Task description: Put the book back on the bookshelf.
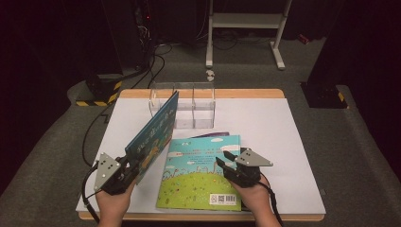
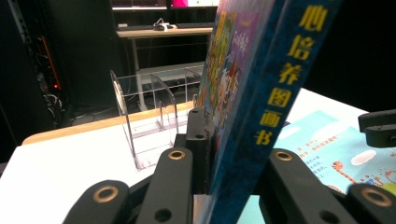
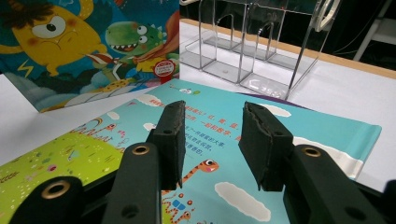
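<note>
High view: two hand-held grippers, one per hand. The left hand-held gripper [image 1: 128, 166] clamps the near lower edge of a blue picture book [image 1: 153, 134], held up on edge above the white counter [image 1: 265, 118], its far corner beside the clear acrylic rack [image 1: 183, 106]. Rack shows three compartments. A second book [image 1: 201, 175], green-and-sky cover, lies flat near the front edge; a purple sliver of something beneath it shows at its far side. The right hand-held gripper [image 1: 226, 160] hovers over this flat book, jaws parted.

Left gripper view: jaws closed on the blue picture book [image 2: 243, 116], yellow characters running down its spine. Rack [image 2: 154, 112] behind, left.

Right gripper view: the right hand-held gripper [image 3: 212, 140] jaws open, holding nothing, flat book [image 3: 219, 186] beneath; blue book's monster cover [image 3: 88, 46] upper left.
</note>
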`<state>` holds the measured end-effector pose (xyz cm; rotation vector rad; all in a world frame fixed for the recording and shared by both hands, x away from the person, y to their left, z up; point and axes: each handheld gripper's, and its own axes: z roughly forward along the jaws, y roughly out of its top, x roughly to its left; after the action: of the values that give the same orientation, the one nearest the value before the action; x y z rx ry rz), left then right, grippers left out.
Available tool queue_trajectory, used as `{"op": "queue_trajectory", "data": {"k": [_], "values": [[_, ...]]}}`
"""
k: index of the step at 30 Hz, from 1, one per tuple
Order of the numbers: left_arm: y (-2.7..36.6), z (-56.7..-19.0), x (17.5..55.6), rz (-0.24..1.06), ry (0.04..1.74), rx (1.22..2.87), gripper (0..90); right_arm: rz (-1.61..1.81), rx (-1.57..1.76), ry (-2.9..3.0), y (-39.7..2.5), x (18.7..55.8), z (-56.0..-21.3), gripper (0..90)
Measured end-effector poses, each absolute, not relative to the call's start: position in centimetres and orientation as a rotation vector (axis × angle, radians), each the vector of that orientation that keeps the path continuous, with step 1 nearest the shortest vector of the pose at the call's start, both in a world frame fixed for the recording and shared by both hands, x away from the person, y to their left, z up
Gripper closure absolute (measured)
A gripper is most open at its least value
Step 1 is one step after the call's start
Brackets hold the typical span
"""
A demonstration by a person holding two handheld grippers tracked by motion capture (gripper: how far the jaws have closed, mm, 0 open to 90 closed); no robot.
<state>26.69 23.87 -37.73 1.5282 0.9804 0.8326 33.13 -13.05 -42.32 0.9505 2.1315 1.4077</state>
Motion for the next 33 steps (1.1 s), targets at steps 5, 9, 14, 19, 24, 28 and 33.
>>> {"op": "queue_trajectory", "data": {"k": [5, 9, 14, 19, 24, 28, 33], "values": [[25.1, -37.7, 27.1, 0.798, 0.995, 1.503, 77.9, 1.408, 0.963, 2.129, -13.2, 33.2, -42.4, 58.9], [25.6, -37.7, 27.3, 0.822, 0.991, 1.500, 78.3, 1.409, 0.965, 2.124, -13.3, 33.2, -42.3, 58.8], [26.9, -37.9, 27.8, 0.831, 0.988, 1.486, 78.8, 1.414, 0.980, 2.122, -13.6, 33.2, -42.4, 58.8], [27.5, -37.6, 28.2, 0.822, 0.989, 1.505, 79.7, 1.413, 0.981, 2.123, -13.7, 33.0, -42.4, 58.9], [27.7, -36.8, 28.6, 0.782, 1.009, 1.524, 76.5, 1.418, 0.982, 2.129, -13.6, 33.1, -42.5, 58.8], [27.6, -35.9, 29.0, 0.782, 0.979, 1.538, 72.4, 1.411, 0.984, 2.135, -13.6, 33.2, -42.6, 58.1], [27.4, -35.1, 29.8, 0.774, 0.938, 1.543, 70.9, 1.411, 0.994, 2.129, -13.9, 33.2, -42.7, 58.2]]}}
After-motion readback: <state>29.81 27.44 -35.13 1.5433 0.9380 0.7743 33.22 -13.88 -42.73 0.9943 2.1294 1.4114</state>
